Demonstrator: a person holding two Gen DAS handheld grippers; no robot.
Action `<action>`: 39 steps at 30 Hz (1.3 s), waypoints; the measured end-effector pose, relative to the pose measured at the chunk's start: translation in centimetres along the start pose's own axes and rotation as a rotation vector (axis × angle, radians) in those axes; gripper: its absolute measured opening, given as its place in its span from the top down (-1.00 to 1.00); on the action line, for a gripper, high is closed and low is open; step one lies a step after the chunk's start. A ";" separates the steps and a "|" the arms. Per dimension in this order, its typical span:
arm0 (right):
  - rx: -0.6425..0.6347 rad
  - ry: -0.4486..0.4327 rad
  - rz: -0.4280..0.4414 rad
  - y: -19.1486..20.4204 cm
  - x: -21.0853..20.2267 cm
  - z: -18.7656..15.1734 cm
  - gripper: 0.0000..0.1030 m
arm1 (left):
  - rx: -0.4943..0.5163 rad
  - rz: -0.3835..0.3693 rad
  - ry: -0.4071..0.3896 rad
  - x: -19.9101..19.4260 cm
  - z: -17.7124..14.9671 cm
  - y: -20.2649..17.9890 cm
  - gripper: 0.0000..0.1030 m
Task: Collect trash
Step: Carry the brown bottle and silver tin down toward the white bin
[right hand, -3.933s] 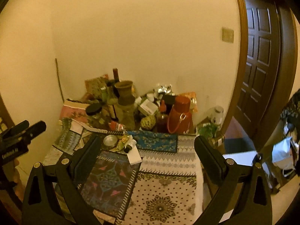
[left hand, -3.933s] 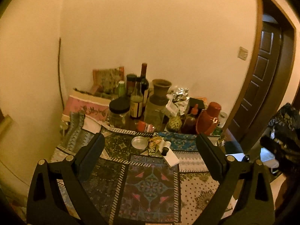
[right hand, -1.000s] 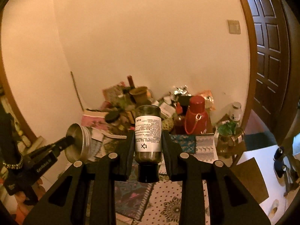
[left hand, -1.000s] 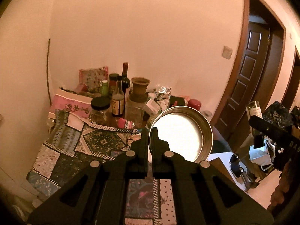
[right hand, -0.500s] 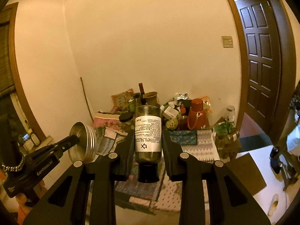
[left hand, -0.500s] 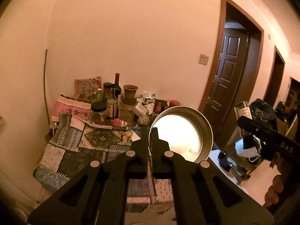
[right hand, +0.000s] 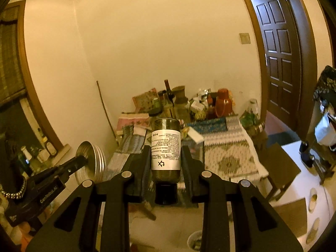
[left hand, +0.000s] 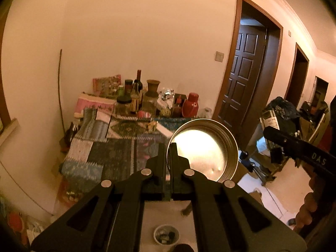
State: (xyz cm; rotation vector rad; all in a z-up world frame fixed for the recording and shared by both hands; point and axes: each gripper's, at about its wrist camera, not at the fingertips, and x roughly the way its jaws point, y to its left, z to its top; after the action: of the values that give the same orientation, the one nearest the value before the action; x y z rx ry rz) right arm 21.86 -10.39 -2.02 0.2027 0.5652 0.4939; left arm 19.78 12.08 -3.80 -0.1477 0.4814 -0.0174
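Cluttered table (right hand: 229, 157) stands against the far wall. My left gripper (left hand: 167, 147) pinches a tin lid (left hand: 204, 150) by its rim; my right gripper (right hand: 166, 157) clamps a bottle (right hand: 166, 147) neck-inward, both carried clear for disposal.

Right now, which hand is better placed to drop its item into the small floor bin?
Left, probably. The bin sits centred below the left claw holding the metal lid; the right claw, gripping the bottle, sees it off-centre.

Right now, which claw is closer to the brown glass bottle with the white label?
Right. The right claw grips the brown glass bottle between its fingers, neck toward the camera. The left claw is apart from it, pinching the rim of a round metal tin.
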 end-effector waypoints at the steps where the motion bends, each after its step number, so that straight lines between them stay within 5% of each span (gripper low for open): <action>1: 0.005 0.007 -0.004 0.2 -0.3 -0.4 0.50 | -0.002 -0.007 0.010 -0.6 -0.5 0.2 0.98; 13: 0.035 0.112 -0.059 -0.4 -1.7 -3.8 0.50 | -0.018 -0.046 0.104 -0.9 -3.5 -0.5 0.98; 23: 0.064 0.278 -0.055 -4.6 3.6 -8.8 0.50 | -0.057 -0.018 0.278 7.5 -8.2 -1.2 0.98; 39: 0.111 0.614 -0.039 -11.7 20.0 -23.8 0.49 | -0.182 0.138 0.602 22.7 -27.5 4.7 0.98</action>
State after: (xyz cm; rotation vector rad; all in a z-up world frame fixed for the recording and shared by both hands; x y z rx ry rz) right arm 27.76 -9.34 -34.70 0.1426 1.1955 0.4861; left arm 27.13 11.73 -39.01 -0.2903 1.0947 0.1208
